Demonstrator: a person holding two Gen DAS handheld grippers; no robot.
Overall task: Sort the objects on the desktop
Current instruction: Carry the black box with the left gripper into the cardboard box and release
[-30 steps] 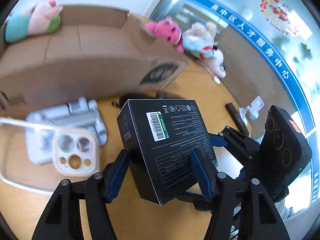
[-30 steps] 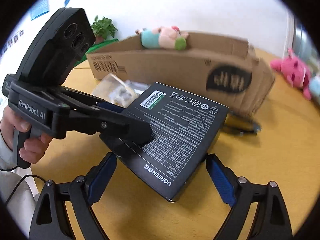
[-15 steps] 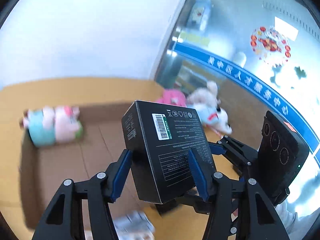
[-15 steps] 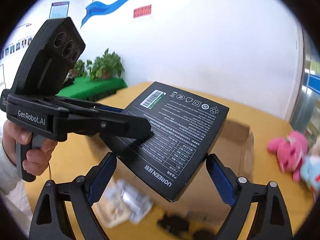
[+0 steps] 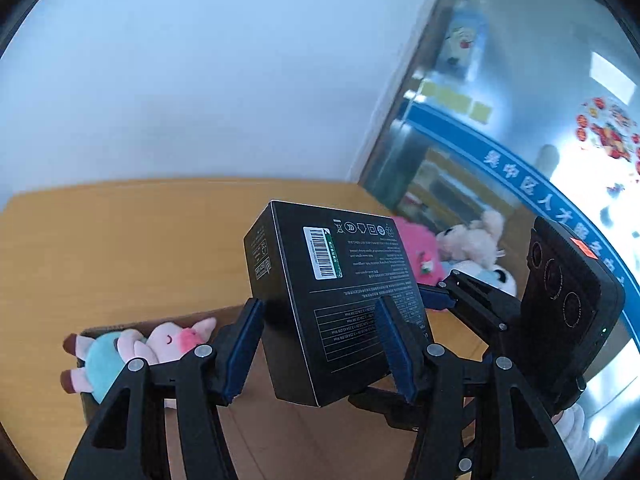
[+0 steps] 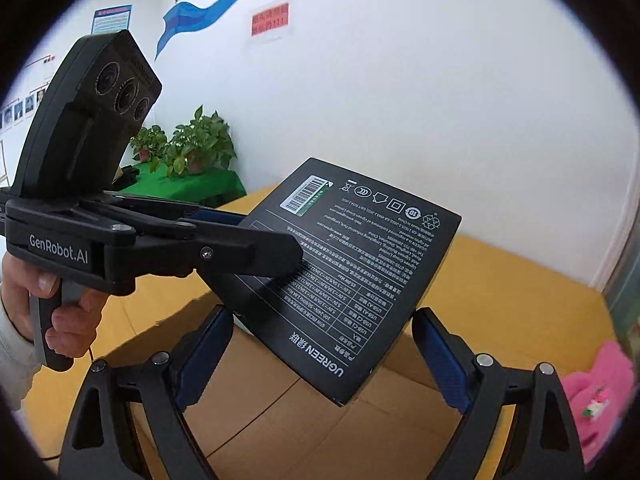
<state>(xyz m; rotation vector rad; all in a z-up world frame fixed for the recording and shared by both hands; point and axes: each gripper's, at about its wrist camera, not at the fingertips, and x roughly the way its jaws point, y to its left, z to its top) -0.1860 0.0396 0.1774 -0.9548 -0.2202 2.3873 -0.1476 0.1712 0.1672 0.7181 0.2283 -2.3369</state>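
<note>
A black UGREEN box (image 5: 332,300) with white print and a barcode is held in the air. My left gripper (image 5: 320,344) is shut on the black box across its thin sides. In the right wrist view the same box (image 6: 352,264) sits between my right gripper's (image 6: 320,356) blue pads, which stand wide apart and do not touch it. The left gripper's body (image 6: 92,208) comes in from the left, with a hand on its handle. An open cardboard box (image 6: 320,420) lies below the black box on the wooden table (image 5: 120,240).
A pink and teal plush pig (image 5: 136,352) lies on the cardboard box's far edge. A pink plush (image 5: 416,252) and a white plush (image 5: 472,240) sit on the table at the right, the pink one also in the right wrist view (image 6: 600,392). Potted plants (image 6: 188,144) stand far left.
Both grippers and the black box have risen. The clutter on the table has dropped out of view, and the open cardboard box now lies below the black box.
</note>
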